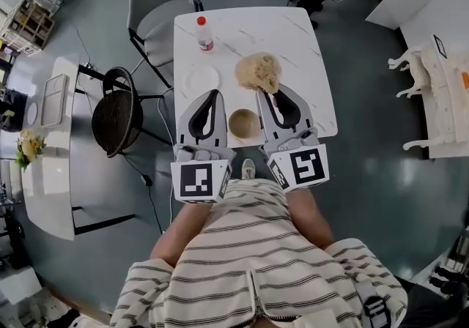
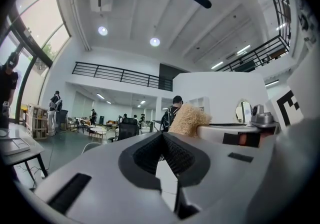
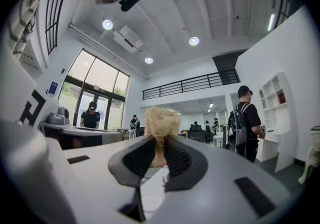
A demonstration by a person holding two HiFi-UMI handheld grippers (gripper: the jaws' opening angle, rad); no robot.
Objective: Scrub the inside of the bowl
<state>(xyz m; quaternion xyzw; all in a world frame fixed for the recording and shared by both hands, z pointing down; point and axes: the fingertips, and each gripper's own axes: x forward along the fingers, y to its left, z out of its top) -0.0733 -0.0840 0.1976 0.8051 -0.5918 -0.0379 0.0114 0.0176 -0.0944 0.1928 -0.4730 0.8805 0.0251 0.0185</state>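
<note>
While a person [image 1: 249, 261] in a striped top stands at the near edge of a white marble table [image 1: 308, 48], two hand-held grippers reach over the tabletop side by side. A grey chair [image 1: 154, 12] stands at the table's far left corner.

The left gripper [image 1: 211, 94] lies along the near left part of the tabletop. Its own view shows the jaws brought together at the tips with nothing between them [image 2: 162, 135].

The right gripper [image 1: 270, 94] points toward the table's middle. Its own view shows the pads pinched on the base of a tan, fibrous scrubber [image 3: 161, 118], which stands up above the tips [image 3: 159, 140]. In the head view the scrubber [image 1: 258, 72] sits at the jaw tips, mid-table. The left gripper view catches it too [image 2: 189, 118], off to the right.

A white plate [image 1: 201, 77] lies toward the left edge, just beyond the left gripper's tips.

Only the head view shows the small brown bowl [image 1: 244, 123]. It sits upright at the near edge between the two grippers, just beside each.

A red-capped bottle [image 1: 204, 34] stands near the far left corner.

The gripper views alone take in the hall: a balcony railing [image 3: 190, 84] and a bystander [image 3: 245, 123] with a backpack.
</note>
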